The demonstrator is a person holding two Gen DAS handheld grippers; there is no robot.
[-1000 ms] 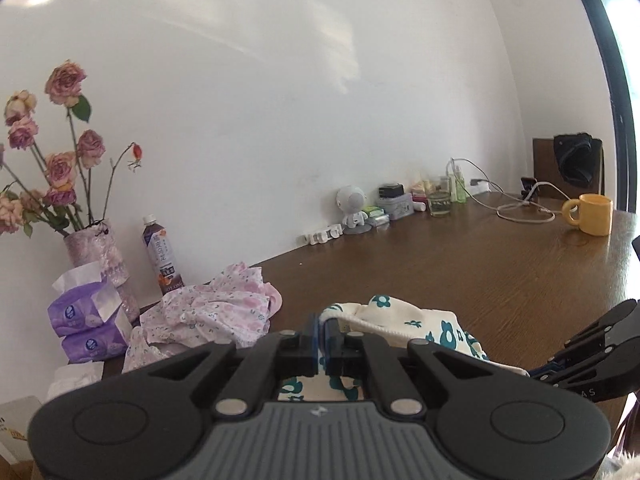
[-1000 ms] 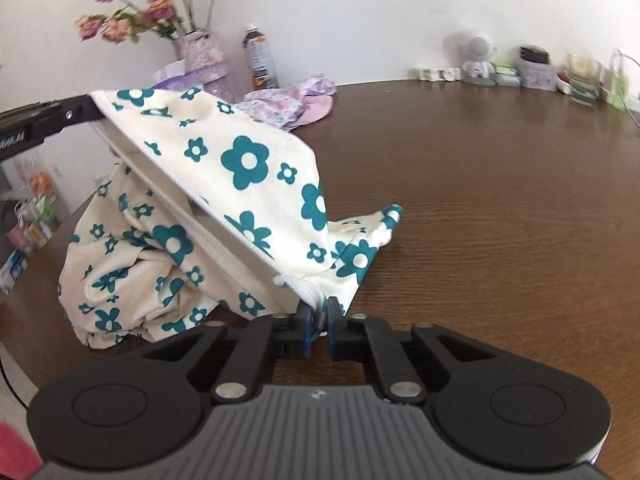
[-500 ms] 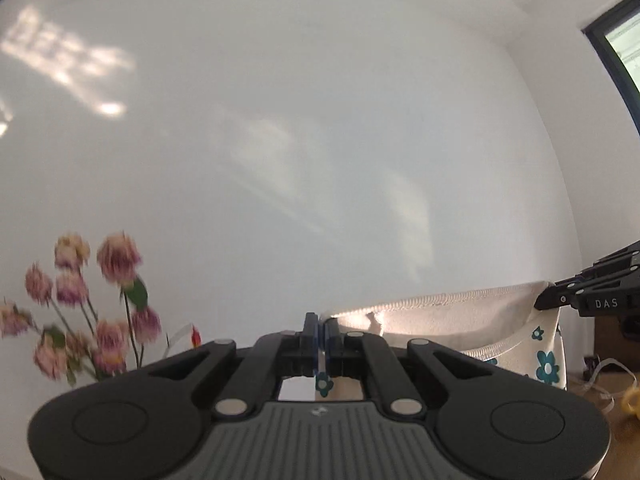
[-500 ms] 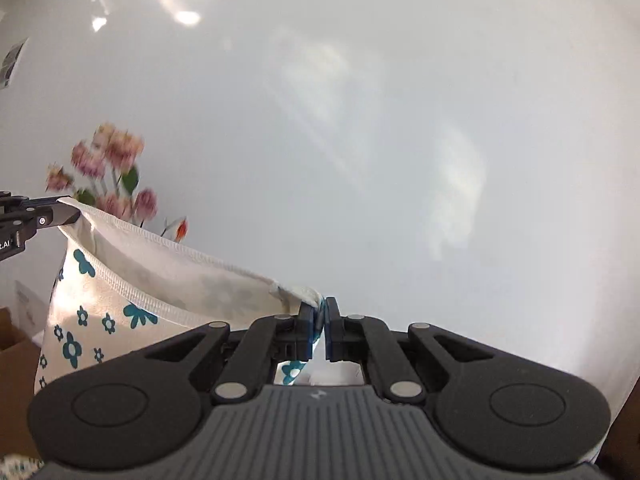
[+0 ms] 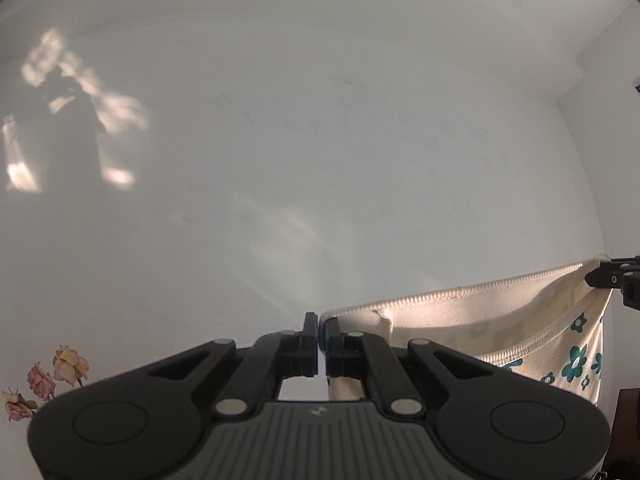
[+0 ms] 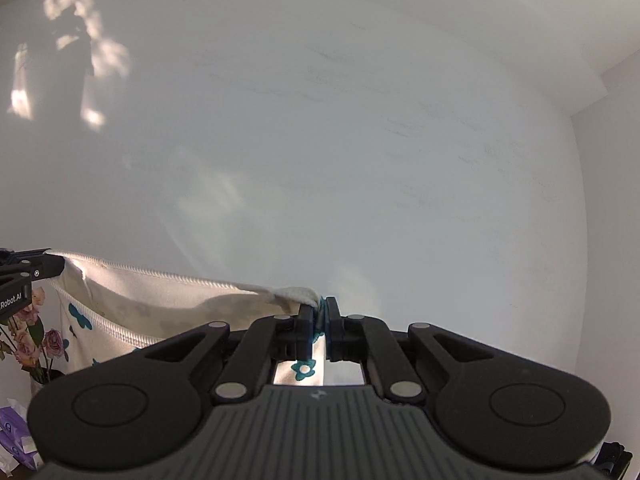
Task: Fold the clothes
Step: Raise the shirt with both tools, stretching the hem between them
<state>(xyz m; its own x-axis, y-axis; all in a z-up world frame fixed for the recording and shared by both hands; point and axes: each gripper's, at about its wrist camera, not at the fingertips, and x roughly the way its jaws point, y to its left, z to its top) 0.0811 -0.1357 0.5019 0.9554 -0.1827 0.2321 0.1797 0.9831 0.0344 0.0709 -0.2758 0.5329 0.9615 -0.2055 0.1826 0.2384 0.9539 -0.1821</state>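
We see both grippers raised toward the white wall point(image 5: 320, 140), cameras tilted up. Left gripper point(image 5: 321, 334) has its fingers pinched together on the ribbed hem of the cream garment with teal flowers point(image 5: 552, 344); the cloth runs off toward 3 o'clock to the right gripper point(image 5: 612, 278), which nips the other end of the hem at the frame edge. In the right wrist view, the right gripper point(image 6: 320, 320) is clamped narrow on bunched fabric, teal print showing between the fingers; the garment point(image 6: 160, 304) stretches toward 9 o'clock to the left gripper point(image 6: 28, 272). The hem is fairly taut, and the body of the cloth hangs below in the air. Dried roses point(image 5: 56, 376) sit at 8 o'clock in the left view. In the right view we see purple tissue packs point(image 6: 12, 436) at 8 o'clock. Sun patches point(image 6: 72, 48) fall on the wall at 10 o'clock.
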